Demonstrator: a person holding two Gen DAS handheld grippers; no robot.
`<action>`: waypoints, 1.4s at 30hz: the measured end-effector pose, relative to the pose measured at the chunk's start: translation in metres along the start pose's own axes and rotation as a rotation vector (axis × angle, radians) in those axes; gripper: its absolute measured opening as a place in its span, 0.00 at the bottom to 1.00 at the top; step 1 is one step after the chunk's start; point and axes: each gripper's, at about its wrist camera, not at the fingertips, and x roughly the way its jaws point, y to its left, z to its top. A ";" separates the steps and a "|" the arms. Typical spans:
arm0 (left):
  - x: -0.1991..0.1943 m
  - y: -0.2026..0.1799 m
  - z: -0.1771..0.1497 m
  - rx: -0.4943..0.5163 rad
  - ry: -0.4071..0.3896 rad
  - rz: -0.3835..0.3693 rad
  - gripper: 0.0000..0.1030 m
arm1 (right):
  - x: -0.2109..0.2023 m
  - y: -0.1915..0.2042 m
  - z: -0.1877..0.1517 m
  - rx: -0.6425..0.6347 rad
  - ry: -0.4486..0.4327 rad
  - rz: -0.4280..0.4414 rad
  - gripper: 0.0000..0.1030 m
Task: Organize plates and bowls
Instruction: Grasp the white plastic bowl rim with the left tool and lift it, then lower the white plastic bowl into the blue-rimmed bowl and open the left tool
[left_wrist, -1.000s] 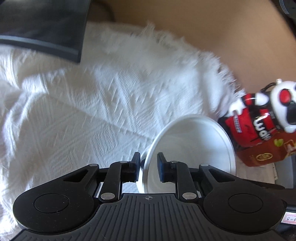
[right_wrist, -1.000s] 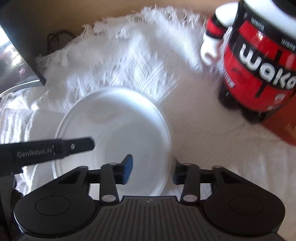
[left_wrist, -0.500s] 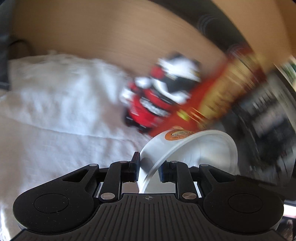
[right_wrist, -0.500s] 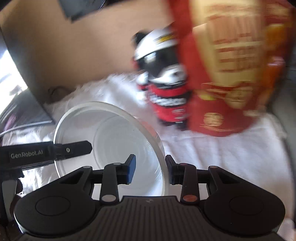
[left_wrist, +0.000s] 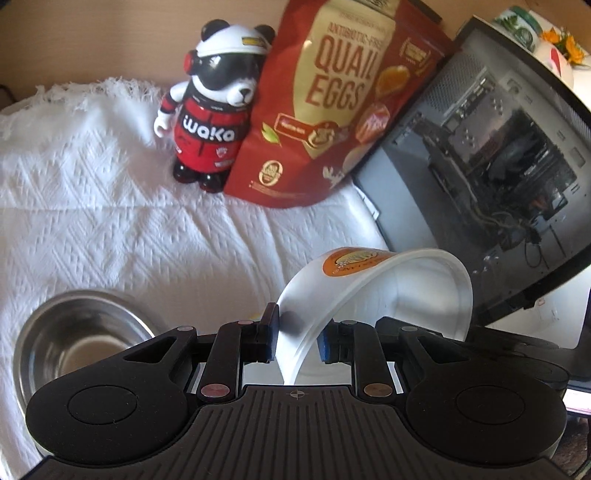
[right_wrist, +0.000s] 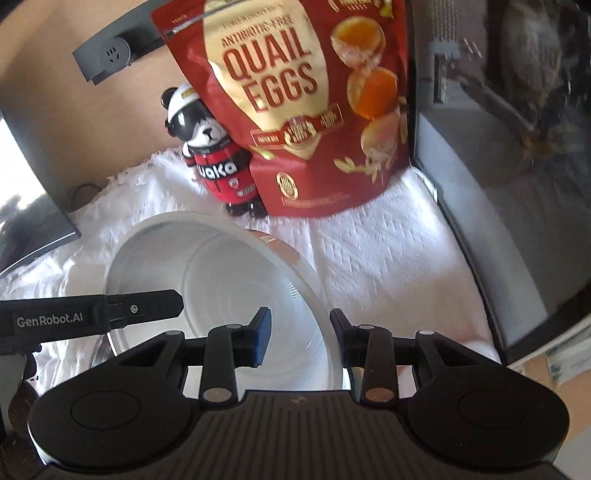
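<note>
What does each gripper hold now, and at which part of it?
Both grip the same white bowl by its rim: the left gripper on one side, the right gripper on the opposite side.

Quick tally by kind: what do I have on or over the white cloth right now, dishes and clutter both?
White bowl: 1
Steel bowl: 1
Panda figure: 1
Quail eggs bag: 1
Total: 4

steel bowl (left_wrist: 74, 343): near side hidden by fingers | quail eggs bag (right_wrist: 306, 110): top cut off
</note>
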 end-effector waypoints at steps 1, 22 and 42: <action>0.000 -0.002 -0.002 -0.011 0.001 0.009 0.22 | -0.001 -0.004 -0.003 -0.006 -0.003 0.004 0.33; 0.035 0.021 -0.027 -0.142 0.073 0.141 0.21 | 0.051 -0.022 -0.017 -0.123 0.090 0.049 0.33; 0.017 0.009 -0.051 -0.157 0.070 0.114 0.21 | 0.028 -0.030 -0.045 -0.099 0.133 0.114 0.36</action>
